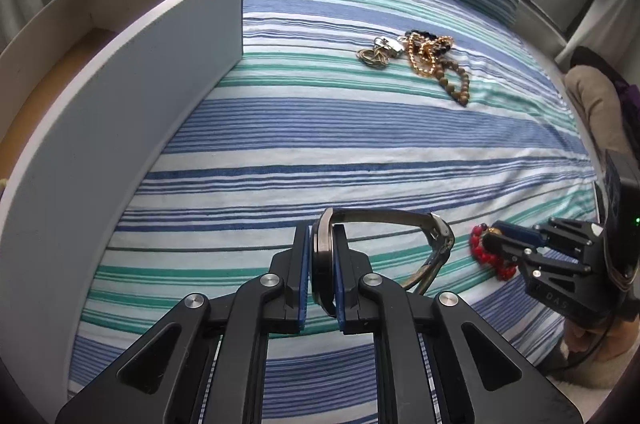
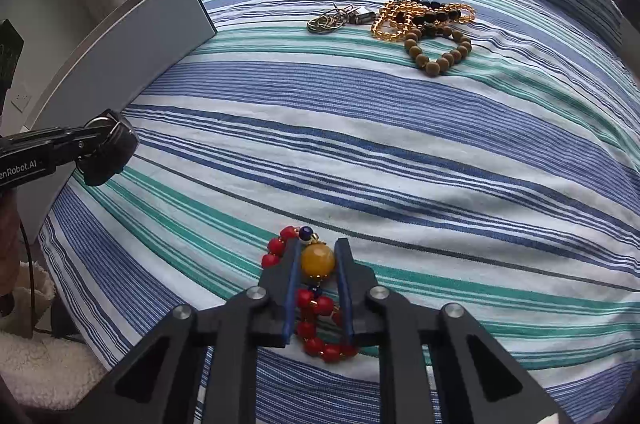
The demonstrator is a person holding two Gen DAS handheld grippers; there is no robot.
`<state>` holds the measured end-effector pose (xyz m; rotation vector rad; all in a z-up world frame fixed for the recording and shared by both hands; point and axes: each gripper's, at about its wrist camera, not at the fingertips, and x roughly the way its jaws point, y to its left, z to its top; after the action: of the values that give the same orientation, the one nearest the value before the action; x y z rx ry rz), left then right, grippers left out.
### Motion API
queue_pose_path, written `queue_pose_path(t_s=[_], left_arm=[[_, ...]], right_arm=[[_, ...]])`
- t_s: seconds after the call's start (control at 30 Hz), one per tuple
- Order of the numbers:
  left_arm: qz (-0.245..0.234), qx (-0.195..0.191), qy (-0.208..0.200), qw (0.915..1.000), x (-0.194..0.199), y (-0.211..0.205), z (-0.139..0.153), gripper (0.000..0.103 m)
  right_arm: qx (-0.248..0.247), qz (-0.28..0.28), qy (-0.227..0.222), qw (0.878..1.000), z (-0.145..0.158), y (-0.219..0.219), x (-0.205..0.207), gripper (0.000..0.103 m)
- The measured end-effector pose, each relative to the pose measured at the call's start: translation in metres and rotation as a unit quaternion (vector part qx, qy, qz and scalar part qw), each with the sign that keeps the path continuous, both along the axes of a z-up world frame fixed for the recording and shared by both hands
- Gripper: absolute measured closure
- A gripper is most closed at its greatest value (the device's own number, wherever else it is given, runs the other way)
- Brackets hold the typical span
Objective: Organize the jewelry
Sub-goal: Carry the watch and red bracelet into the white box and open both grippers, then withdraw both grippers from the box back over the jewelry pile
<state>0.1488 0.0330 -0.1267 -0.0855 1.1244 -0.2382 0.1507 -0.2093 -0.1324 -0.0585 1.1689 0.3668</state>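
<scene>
The left gripper (image 1: 322, 252) has its fingers narrowed on a watch (image 1: 380, 248), pinching the case on edge while the strap loops out to the side, just beside the box (image 1: 120, 95) on the bed (image 1: 360, 143). The right gripper (image 2: 318, 260) has its fingers closed on the yellow bead (image 2: 318, 261) of a red bracelet (image 2: 316, 328), which rests on the bed well apart from the box. Farther from the box lies a pile: rings (image 2: 326, 21), an amber strand (image 2: 392, 19) and a brown bracelet (image 2: 438, 51), touching one another.
</scene>
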Motion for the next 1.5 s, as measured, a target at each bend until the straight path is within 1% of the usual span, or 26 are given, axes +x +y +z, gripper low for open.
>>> queue_pose_path(t_s=[0.07, 0.13, 0.27, 0.4, 0.5, 0.57, 0.63, 0.7, 0.8, 0.9, 1.0, 1.07, 1.13, 1.2, 1.23, 1.27, 1.3, 1.33, 1.37, 1.43, 1.47, 1.5], left_arm=[[0.007, 0.002, -0.005, 1.0, -0.004, 0.005, 0.005, 0.094], [0.017, 0.0, -0.014, 0.9998, -0.01, 0.013, 0.015, 0.094], [0.04, -0.005, -0.05, 0.9979, -0.025, 0.039, 0.051, 0.094], [0.083, -0.001, -0.074, 0.9938, -0.035, 0.082, 0.09, 0.094], [0.13, 0.013, -0.087, 0.9875, -0.037, 0.126, 0.116, 0.094], [0.168, 0.039, -0.098, 0.9801, -0.036, 0.155, 0.128, 0.094], [0.201, 0.053, -0.099, 0.973, -0.032, 0.182, 0.134, 0.094], [0.227, 0.053, -0.091, 0.9682, -0.026, 0.204, 0.131, 0.094], [0.258, 0.061, -0.072, 0.9615, -0.017, 0.227, 0.113, 0.094], [0.275, 0.057, -0.04, 0.9588, -0.01, 0.241, 0.084, 0.094], [0.283, 0.052, -0.004, 0.9578, -0.006, 0.248, 0.052, 0.094], [0.285, 0.051, 0.016, 0.9571, -0.006, 0.249, 0.034, 0.094], [0.289, 0.053, 0.029, 0.9554, -0.006, 0.25, 0.021, 0.094], [0.296, 0.062, 0.037, 0.9525, -0.009, 0.25, 0.015, 0.092], [0.301, 0.067, 0.033, 0.9506, -0.012, 0.251, 0.017, 0.087], [0.306, 0.071, 0.025, 0.9491, -0.016, 0.25, 0.023, 0.073], [0.31, 0.076, 0.012, 0.9477, -0.02, 0.25, 0.03, 0.064], [0.315, 0.083, -0.006, 0.9454, -0.026, 0.249, 0.041, 0.049], [0.32, 0.09, -0.027, 0.9427, -0.03, 0.247, 0.054, 0.04], [0.319, 0.1, -0.07, 0.9398, -0.04, 0.238, 0.079, 0.036], [0.314, 0.1, -0.089, 0.94, -0.045, 0.231, 0.091, 0.031], [0.306, 0.098, -0.106, 0.9409, -0.049, 0.224, 0.101, 0.028]], right_arm=[[0.008, -0.004, 0.0, 1.0, 0.004, -0.002, -0.003, 0.086], [0.028, -0.008, -0.009, 1.0, 0.019, -0.003, -0.007, 0.086], [0.059, 0.009, -0.056, 0.997, 0.07, 0.006, -0.017, 0.086], [0.081, 0.052, -0.108, 0.99, 0.123, 0.034, -0.013, 0.086], [0.1, 0.093, -0.147, 0.98, 0.16, 0.069, -0.002, 0.086], [0.115, 0.118, -0.17, 0.971, 0.18, 0.097, 0.009, 0.086], [0.129, 0.144, -0.189, 0.963, 0.196, 0.128, 0.022, 0.086], [0.137, 0.163, -0.201, 0.956, 0.204, 0.16, 0.037, 0.086], [0.155, 0.189, -0.184, 0.952, 0.203, 0.21, 0.061, 0.086], [0.148, 0.216, -0.168, 0.95, 0.189, 0.259, 0.078, 0.086], [0.132, 0.239, -0.142, 0.951, 0.164, 0.3, 0.087, 0.086], [0.119, 0.248, -0.125, 0.953, 0.143, 0.319, 0.09, 0.086], [0.11, 0.252, -0.108, 0.955, 0.124, 0.333, 0.093, 0.086], [0.104, 0.252, -0.098, 0.957, 0.11, 0.34, 0.093, 0.084], [0.104, 0.248, -0.098, 0.958, 0.108, 0.341, 0.093, 0.084], [0.105, 0.244, -0.099, 0.959, 0.108, 0.339, 0.093, 0.08], [0.113, 0.238, -0.101, 0.959, 0.112, 0.334, 0.092, 0.068], [0.125, 0.231, -0.106, 0.959, 0.119, 0.328, 0.091, 0.064], [0.132, 0.224, -0.115, 0.959, 0.129, 0.321, 0.09, 0.064], [0.144, 0.213, -0.146, 0.955, 0.155, 0.302, 0.082, 0.063], [0.149, 0.207, -0.166, 0.952, 0.168, 0.291, 0.076, 0.061], [0.15, 0.202, -0.188, 0.95, 0.18, 0.279, 0.068, 0.055]])
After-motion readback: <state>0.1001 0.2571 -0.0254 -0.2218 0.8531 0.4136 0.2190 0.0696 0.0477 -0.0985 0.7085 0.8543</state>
